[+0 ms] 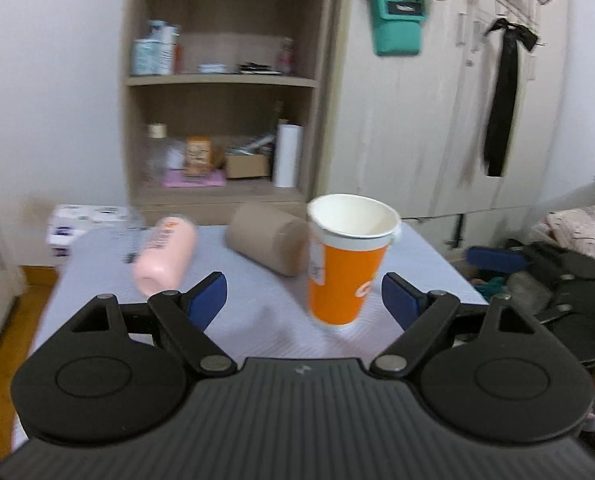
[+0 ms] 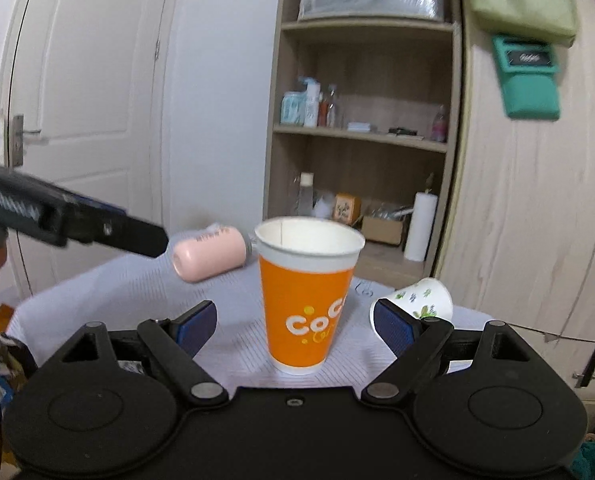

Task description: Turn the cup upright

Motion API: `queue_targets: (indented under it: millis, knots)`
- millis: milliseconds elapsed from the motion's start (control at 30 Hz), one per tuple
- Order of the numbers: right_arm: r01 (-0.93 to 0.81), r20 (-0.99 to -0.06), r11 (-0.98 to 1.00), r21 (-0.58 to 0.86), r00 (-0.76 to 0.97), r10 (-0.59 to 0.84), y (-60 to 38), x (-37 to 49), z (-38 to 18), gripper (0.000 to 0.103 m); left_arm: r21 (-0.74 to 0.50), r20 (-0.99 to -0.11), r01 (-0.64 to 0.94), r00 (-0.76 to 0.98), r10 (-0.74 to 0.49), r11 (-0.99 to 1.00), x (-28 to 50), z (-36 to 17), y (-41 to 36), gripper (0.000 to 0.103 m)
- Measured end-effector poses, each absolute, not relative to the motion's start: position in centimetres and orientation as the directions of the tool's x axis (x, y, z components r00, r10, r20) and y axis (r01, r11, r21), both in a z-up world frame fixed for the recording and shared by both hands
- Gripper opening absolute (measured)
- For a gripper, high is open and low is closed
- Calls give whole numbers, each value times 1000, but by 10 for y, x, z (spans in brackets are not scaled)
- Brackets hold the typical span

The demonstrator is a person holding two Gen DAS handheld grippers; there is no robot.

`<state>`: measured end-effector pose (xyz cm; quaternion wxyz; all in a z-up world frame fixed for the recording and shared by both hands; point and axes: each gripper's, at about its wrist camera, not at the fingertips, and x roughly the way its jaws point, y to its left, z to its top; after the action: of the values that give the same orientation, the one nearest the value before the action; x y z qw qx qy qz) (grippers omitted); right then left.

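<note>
An orange paper cup (image 1: 345,264) with a white rim stands upright, mouth up, on the pale cloth-covered table (image 1: 257,332); it also shows in the right wrist view (image 2: 305,296). My left gripper (image 1: 304,300) is open, with the cup just ahead, nearer its right finger and not touched. My right gripper (image 2: 295,326) is open, its blue pads on either side of the cup's lower half, clear of it. The left gripper's body crosses the right wrist view at the left (image 2: 69,216).
A pink bottle (image 1: 165,256) and a brown cylinder (image 1: 269,238) lie on their sides behind the cup. A white flower-printed cup (image 2: 421,300) lies on its side at the right. A wooden shelf unit (image 1: 225,92) and wardrobe stand behind the table.
</note>
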<state>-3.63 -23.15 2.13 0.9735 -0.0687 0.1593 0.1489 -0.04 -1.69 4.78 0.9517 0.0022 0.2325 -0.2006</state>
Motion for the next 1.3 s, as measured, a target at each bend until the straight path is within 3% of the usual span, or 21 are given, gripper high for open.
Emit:
queue_targets:
  millis: [167, 500, 1300]
  knots:
    - [-262, -291, 962, -76, 929, 230, -228, -64, 39, 89, -111, -471, 290, 827, -307, 951, -24, 59, 0, 85]
    - [-130, -255, 989, -64, 961, 110, -223, -95, 63, 89, -56, -416, 231, 879, -233, 971, -58, 77, 10, 89]
    - [-44, -307, 995, -91, 952, 14, -207, -104, 56, 91, -19, -468, 183, 867, -170, 983, -52, 59, 13, 94]
